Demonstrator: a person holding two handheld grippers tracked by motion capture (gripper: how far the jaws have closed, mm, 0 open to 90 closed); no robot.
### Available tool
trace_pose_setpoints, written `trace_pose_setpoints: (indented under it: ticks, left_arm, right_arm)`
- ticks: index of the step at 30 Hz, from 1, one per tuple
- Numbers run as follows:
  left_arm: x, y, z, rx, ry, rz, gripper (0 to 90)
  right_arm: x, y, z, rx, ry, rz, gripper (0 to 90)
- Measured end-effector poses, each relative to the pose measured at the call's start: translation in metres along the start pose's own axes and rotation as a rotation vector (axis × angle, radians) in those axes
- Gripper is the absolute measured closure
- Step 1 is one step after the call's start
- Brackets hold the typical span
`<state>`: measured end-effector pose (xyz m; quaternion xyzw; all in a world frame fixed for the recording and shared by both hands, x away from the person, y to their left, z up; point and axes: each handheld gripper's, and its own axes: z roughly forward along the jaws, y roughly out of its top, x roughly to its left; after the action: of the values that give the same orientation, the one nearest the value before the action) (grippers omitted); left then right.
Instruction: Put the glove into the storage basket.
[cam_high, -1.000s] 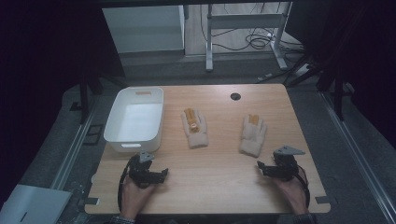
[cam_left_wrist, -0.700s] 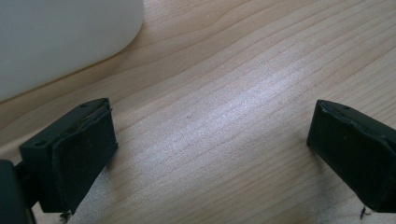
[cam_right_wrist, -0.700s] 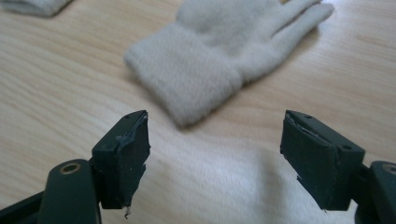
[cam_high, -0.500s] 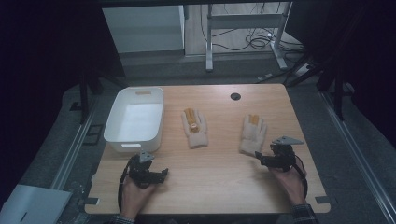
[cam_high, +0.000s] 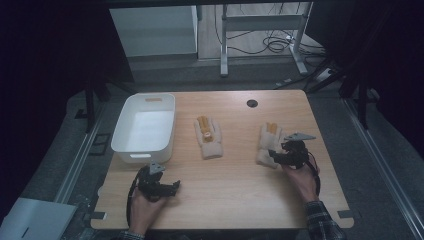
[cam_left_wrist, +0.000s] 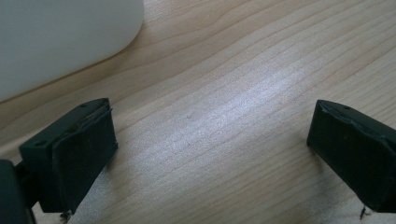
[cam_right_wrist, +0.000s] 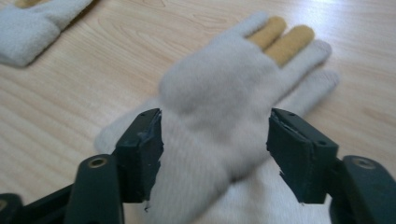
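where the wooden bench (cam_high: 230, 195) carries everything, it is the largest thing in the high view, with a small dark round hole (cam_high: 252, 103) near its far edge. no brand, label or writing can be read on anything.

next in size is one white plastic bin (cam_high: 145, 128), standing along the bench's left edge toward the far left corner; its rounded wall also shows in the left gripper view (cam_left_wrist: 60, 42).

there are two cream knitted gloves with mustard-yellow fingers. one glove (cam_high: 208, 137) lies flat near the middle of the bench, just right of the bin. the second glove (cam_high: 269, 142) lies toward the right edge, fingers pointing to the far edge.

there are two grippers, one in each hand. the right gripper (cam_high: 276, 156) sits at the cuff end of the second glove; in the right gripper view the glove (cam_right_wrist: 224, 93) lies between the jaws, which have just been closing, and the left pad (cam_right_wrist: 147, 151) looks to touch the knit while the right pad (cam_right_wrist: 292, 154) stands just clear. the left gripper (cam_high: 172, 187) rests near the bench's near edge, just in front of the bin, its fingers (cam_left_wrist: 79, 154) spread wide over bare wood.
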<state>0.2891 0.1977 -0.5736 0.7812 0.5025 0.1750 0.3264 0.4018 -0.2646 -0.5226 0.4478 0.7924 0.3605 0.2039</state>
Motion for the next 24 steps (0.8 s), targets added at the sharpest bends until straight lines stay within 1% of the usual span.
trace_pose_setpoints:
  ticks: [4, 6, 8, 10, 11, 12, 15, 17, 19, 20, 21, 24]
  left_arm:
    - [0.0, 0.0, 0.0, 0.0, 0.0, 0.0, 1.4]
    - [0.0, 0.0, 0.0, 0.001, 0.0, 0.003, 1.4]
    - [0.0, 0.0, 0.0, 0.001, 0.0, 0.004, 1.4]
    - [0.0, 0.0, 0.0, 0.001, 0.0, 0.004, 1.4]
    - [0.0, 0.0, 0.0, 0.001, 0.0, 0.005, 1.4]
    - [0.0, 0.0, 0.0, 0.001, 0.0, 0.005, 1.4]
    - [0.0, 0.0, 0.0, 0.004, 0.0, 0.007, 1.4]
    - [0.0, 0.0, 0.0, 0.003, 0.0, 0.006, 1.4]
    - [0.001, 0.0, 0.0, 0.006, 0.0, 0.01, 1.4]
    - [0.001, 0.0, 0.0, 0.006, -0.001, 0.01, 1.4]
    - [0.001, 0.0, 0.0, 0.006, 0.0, 0.01, 1.4]
    - [0.001, 0.0, 0.0, 0.006, 0.0, 0.01, 1.4]
  right_arm:
    - [-0.002, 0.01, 0.011, 0.006, -0.011, -0.014, 43.5]
    - [-0.005, 0.014, 0.016, 0.007, -0.021, -0.017, 44.6]
    - [-0.008, 0.017, 0.021, 0.012, -0.022, -0.009, 44.7]
    - [-0.009, 0.019, 0.024, 0.011, -0.025, -0.007, 43.9]
    - [-0.012, 0.021, 0.029, 0.007, -0.025, -0.002, 40.5]
    - [-0.012, 0.022, 0.031, 0.004, -0.022, 0.003, 39.8]
    - [-0.012, 0.025, 0.036, 0.003, -0.015, -0.009, 34.4]
    - [-0.012, 0.026, 0.04, 0.016, -0.003, -0.015, 32.2]
    - [-0.011, 0.028, 0.042, 0.008, 0.023, -0.019, 32.2]
    - [-0.009, 0.029, 0.043, 0.008, 0.016, -0.03, 31.8]
    - [-0.009, 0.03, 0.044, 0.011, 0.022, -0.037, 31.3]
    - [-0.008, 0.031, 0.046, 0.003, 0.053, -0.034, 29.2]
